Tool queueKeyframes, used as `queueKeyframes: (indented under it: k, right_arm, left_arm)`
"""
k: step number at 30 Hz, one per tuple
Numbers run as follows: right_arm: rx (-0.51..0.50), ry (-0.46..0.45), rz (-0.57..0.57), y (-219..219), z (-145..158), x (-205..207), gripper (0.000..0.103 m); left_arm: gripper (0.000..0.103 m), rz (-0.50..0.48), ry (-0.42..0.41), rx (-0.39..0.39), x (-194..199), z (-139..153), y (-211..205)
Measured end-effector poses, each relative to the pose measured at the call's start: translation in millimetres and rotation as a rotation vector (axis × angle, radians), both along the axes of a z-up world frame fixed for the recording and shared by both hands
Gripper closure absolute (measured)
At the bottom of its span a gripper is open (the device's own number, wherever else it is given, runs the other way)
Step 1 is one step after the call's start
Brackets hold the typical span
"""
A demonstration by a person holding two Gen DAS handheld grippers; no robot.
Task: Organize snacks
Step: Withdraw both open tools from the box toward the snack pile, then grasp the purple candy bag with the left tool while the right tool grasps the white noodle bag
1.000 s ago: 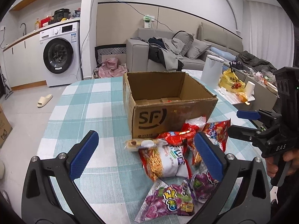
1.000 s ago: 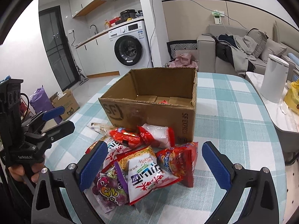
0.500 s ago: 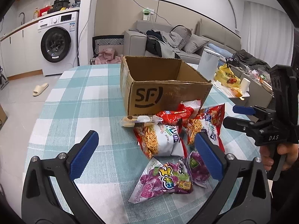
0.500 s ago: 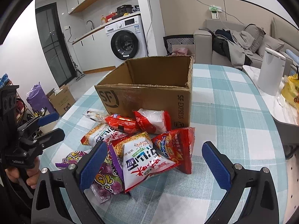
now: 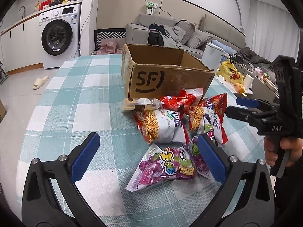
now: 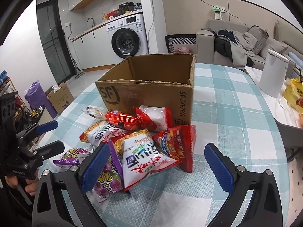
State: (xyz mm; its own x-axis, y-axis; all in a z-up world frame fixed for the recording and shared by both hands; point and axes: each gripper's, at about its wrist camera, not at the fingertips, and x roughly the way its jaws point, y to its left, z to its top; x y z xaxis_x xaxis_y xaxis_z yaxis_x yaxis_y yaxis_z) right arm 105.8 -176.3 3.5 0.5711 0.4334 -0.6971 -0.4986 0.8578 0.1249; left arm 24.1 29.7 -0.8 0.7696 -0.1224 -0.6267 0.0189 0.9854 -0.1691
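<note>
Round table (image 5: 79, 102) under teal-and-white check cloth. Open cardboard box (image 5: 166, 79) marked SF at table centre, top flaps up; interior not visible from either view, so contents unknown.

Snack pile (image 6: 140, 141) heaped on the near side of the box, touching its front wall: two white-and-orange noodle-snack bags (image 5: 162, 124), red chip bag (image 6: 178, 141) at right, red-and-white packets against the cardboard, slim biscuit pack (image 5: 140, 103) at far left, purple candy bags (image 5: 166, 166) nearest.

Left gripper (image 5: 147, 158) spread wide, empty, framing the near purple bag from above. Right gripper (image 6: 157, 166) likewise wide apart, empty, poised over the right noodle bag and chip bag.

Step in hand: approach, first pick (nothing lifted yet). Next move likely calls for lowering onto one loose bag, closing gently on crinkly film, then carrying far over the box rim.
</note>
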Motion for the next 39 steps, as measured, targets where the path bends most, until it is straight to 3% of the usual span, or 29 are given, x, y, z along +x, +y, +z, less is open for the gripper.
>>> queueKeyframes:
  k: [13, 29, 39]
  right_arm:
    - [0.021, 0.03, 0.07, 6, -6, -1, 0.024]
    - [-0.039, 0.068, 0.124, 29, -30, 10, 0.037]
    - [-0.061, 0.108, 0.16, 28, -38, 14, 0.037]
  left_arm:
    - [0.001, -0.062, 0.033, -0.024, -4, -8, -5]
    - [0.001, -0.08, 0.125, -0.038, 9, -33, -6]
    - [0.017, -0.103, 0.163, -0.061, 17, -47, -4]
